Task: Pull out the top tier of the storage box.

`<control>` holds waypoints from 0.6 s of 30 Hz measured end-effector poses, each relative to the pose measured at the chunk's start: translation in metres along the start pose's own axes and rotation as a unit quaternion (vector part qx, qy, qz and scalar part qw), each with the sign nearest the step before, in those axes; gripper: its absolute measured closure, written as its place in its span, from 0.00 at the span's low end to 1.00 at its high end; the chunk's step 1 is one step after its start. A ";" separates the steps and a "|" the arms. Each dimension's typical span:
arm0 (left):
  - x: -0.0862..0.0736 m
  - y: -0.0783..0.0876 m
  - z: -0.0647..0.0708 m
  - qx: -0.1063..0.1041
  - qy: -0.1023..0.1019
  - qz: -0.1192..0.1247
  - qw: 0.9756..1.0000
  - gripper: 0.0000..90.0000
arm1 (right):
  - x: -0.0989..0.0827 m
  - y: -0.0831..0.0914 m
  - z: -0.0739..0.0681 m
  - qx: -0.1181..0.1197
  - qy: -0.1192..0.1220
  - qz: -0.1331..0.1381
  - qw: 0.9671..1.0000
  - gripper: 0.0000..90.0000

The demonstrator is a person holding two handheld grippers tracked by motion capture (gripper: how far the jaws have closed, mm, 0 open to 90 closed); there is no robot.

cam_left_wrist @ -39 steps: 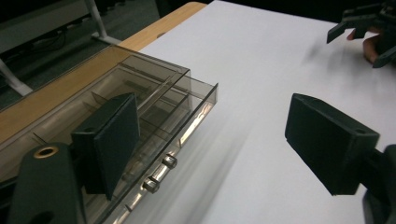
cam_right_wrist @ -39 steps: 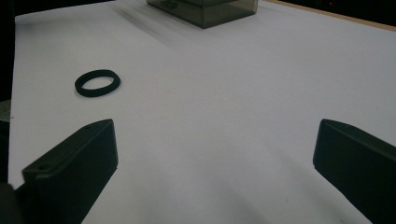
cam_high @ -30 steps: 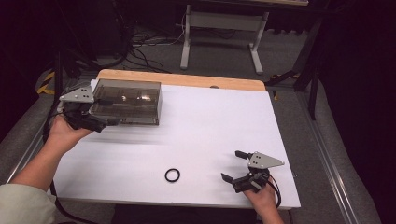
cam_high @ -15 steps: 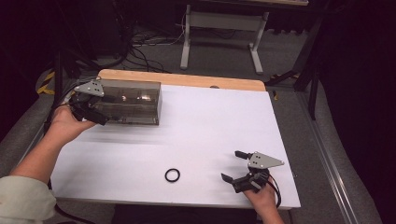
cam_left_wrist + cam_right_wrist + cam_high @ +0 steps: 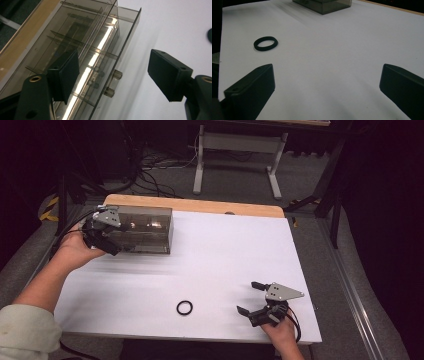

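Glossy smoked-plastic box (image 5: 142, 229), matt black ring (image 5: 184, 308), smooth white table (image 5: 225, 255) with wooden edge

A white table (image 5: 225, 255) with a wooden edge (image 5: 200, 205) at its far side stands on a grey floor (image 5: 320, 180), where a metal stand (image 5: 235, 150) and loose black cables (image 5: 150, 165) lie behind it, and yellow-black tape (image 5: 49, 207) at left.

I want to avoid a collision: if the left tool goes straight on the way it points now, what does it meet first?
Probably the small clear knob on the smoky box's front, which lies between the open left tool jaws; depth is hard to judge.
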State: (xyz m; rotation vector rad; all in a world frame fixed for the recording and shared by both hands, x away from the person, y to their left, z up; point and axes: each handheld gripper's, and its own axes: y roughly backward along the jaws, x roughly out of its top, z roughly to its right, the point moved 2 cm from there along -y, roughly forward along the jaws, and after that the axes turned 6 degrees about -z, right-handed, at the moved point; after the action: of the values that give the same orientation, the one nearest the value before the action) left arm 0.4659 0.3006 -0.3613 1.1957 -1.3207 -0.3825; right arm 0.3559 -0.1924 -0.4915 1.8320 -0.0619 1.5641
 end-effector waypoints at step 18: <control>0.001 -0.016 0.003 0.034 -0.082 -0.079 0.993 0.44 | 0.000 0.000 0.000 0.001 0.000 0.000 1.000 0.01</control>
State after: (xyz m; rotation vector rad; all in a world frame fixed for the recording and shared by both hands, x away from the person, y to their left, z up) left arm 0.4697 0.2924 -0.3745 1.3540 -1.3923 -0.5624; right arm 0.3561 -0.1925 -0.4915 1.8343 -0.0608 1.5639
